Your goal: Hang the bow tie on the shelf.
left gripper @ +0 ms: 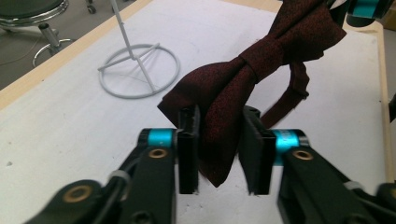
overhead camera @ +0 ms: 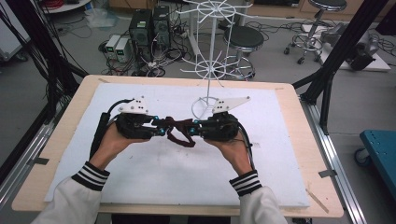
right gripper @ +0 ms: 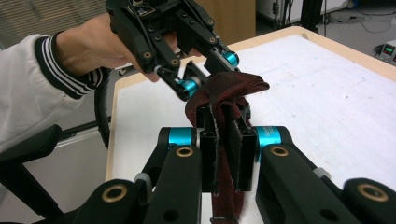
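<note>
A dark red bow tie (overhead camera: 180, 130) hangs in the air between my two grippers over the white mat (overhead camera: 140, 177). My right gripper (overhead camera: 190, 127) is shut on one end of it; in the right gripper view its jaws (right gripper: 223, 116) pinch the fabric (right gripper: 224, 91) edge-on. My left gripper (overhead camera: 163, 126) faces it from the left. In the left gripper view its jaws (left gripper: 218, 116) stand apart, and a corner of the tie's wing (left gripper: 243, 74) dips between them. The strap (left gripper: 299, 88) loops below.
A white wire display rack (overhead camera: 212, 56) stands at the mat's far middle on a ring base (left gripper: 139, 70), just behind the grippers. The wooden table edge (overhead camera: 299, 140) frames the mat. Stools (overhead camera: 243, 39), computer boxes and cables sit on the floor beyond.
</note>
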